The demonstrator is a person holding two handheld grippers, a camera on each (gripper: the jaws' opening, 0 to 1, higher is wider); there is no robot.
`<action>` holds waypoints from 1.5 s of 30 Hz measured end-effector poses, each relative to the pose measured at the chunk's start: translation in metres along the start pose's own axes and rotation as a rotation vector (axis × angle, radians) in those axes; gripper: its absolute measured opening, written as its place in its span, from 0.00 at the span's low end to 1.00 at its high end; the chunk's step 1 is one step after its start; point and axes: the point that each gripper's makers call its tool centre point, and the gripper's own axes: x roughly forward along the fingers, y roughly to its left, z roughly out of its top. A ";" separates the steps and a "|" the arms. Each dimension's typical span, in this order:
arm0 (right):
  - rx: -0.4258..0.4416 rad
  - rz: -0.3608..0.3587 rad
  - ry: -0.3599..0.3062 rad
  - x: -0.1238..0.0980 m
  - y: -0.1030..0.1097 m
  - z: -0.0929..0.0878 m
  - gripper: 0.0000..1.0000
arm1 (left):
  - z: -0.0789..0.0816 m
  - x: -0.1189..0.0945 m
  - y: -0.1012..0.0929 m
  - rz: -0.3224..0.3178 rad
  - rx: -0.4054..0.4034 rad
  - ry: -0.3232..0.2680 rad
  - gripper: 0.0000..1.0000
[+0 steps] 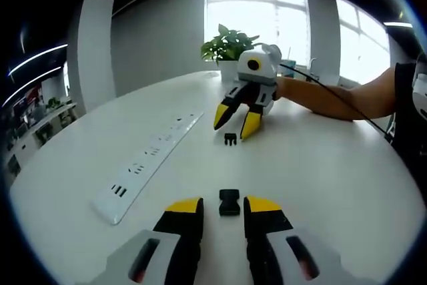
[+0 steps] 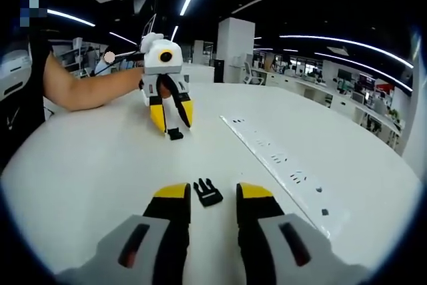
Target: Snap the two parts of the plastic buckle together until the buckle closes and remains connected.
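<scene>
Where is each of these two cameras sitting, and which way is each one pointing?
Left gripper view: rides on the left hand-held gripper, low over the white table, facing the socket half of the buckle and the windows; a forearm shows.
Right gripper view: rides on the right hand-held gripper, facing the pronged half of the buckle and the office; a forearm shows.
Shared: they face each other, so each sees the other gripper, both buckle halves and the power strip.

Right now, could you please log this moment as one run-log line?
left gripper: open, socket half lying between tips | right gripper: open, pronged half lying between tips | halves: apart on table | buckle: unjoined
</scene>
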 end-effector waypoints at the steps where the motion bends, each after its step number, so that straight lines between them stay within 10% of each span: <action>1: -0.001 0.001 0.001 0.000 0.000 0.000 0.26 | 0.000 0.000 0.000 0.000 0.000 0.000 0.24; 45: 0.038 0.043 0.016 0.002 0.008 -0.006 0.18 | -0.006 0.004 -0.007 -0.029 -0.028 0.017 0.21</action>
